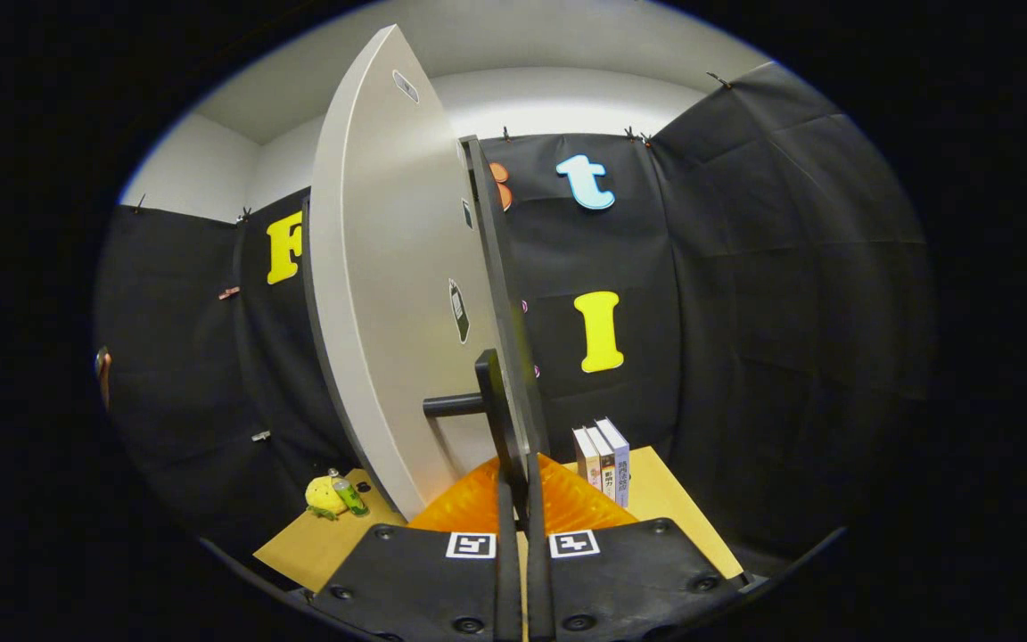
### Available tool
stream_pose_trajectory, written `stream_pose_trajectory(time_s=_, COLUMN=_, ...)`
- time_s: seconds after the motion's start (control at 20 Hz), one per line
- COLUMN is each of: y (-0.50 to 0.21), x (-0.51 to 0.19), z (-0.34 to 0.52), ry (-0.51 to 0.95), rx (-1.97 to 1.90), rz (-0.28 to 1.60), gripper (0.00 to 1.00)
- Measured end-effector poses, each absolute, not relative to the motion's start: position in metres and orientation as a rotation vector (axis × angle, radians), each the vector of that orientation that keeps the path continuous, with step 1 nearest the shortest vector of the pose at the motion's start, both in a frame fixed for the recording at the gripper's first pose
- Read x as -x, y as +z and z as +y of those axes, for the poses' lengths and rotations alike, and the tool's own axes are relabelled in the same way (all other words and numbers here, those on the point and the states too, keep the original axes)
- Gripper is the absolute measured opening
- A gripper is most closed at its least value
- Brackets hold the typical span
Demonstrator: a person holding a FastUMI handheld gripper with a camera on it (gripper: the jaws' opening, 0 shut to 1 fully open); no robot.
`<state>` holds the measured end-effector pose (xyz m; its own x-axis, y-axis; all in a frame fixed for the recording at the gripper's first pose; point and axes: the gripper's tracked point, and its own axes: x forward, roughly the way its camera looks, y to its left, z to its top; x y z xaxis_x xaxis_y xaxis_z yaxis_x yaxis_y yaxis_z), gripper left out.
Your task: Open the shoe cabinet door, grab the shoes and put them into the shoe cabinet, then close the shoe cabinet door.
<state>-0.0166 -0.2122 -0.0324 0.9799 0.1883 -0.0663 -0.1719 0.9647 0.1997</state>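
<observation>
The shoe cabinet door [389, 294] is a tall light grey panel, swung out so that I see it almost edge-on, just ahead of the fingers. Its black handle [488, 392] sticks out from the panel on a short stub, and its upright bar runs down between my fingers. My gripper [521, 486] is shut on that handle bar, with both fingers pressed against it from either side. The door's dark edge [496, 285] rises straight above the fingers.
A tan tabletop [683, 517] lies under and beyond the fingers. Three books [603, 459] stand upright on it just right of the door. Left of the door sit a yellow plush toy [322, 495] and a small green bottle [350, 496].
</observation>
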Motion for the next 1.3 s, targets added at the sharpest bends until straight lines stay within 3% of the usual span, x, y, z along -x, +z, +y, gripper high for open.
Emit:
stream_pose_trajectory(time_s=0.35, y=-0.036, x=0.036, z=-0.217, ry=0.145, rx=-0.217, rz=0.076, gripper=0.10)
stream_pose_trajectory(time_s=0.6, y=-0.043, x=0.067, z=-0.222, ry=0.031, rx=-0.147, rz=0.065, gripper=0.11)
stream_pose_trajectory(time_s=0.7, y=-0.039, x=0.083, z=-0.219, ry=0.003, rx=-0.174, rz=0.057, gripper=0.18)
stream_pose_trajectory(time_s=0.85, y=-0.038, x=0.107, z=-0.206, ry=-0.019, rx=-0.182, rz=0.043, gripper=0.44)
stream_pose_trajectory(time_s=0.95, y=-0.045, x=0.119, z=-0.186, ry=0.009, rx=-0.171, rz=0.074, gripper=0.60)
stream_pose_trajectory(time_s=1.0, y=-0.047, x=0.125, z=-0.174, ry=0.028, rx=-0.146, rz=0.081, gripper=0.60)
stream_pose_trajectory(time_s=1.15, y=-0.061, x=0.133, z=-0.129, ry=0.084, rx=-0.074, rz=0.105, gripper=0.74)
stream_pose_trajectory(time_s=1.3, y=-0.100, x=0.131, z=-0.086, ry=0.147, rx=-0.078, rz=0.214, gripper=0.98)
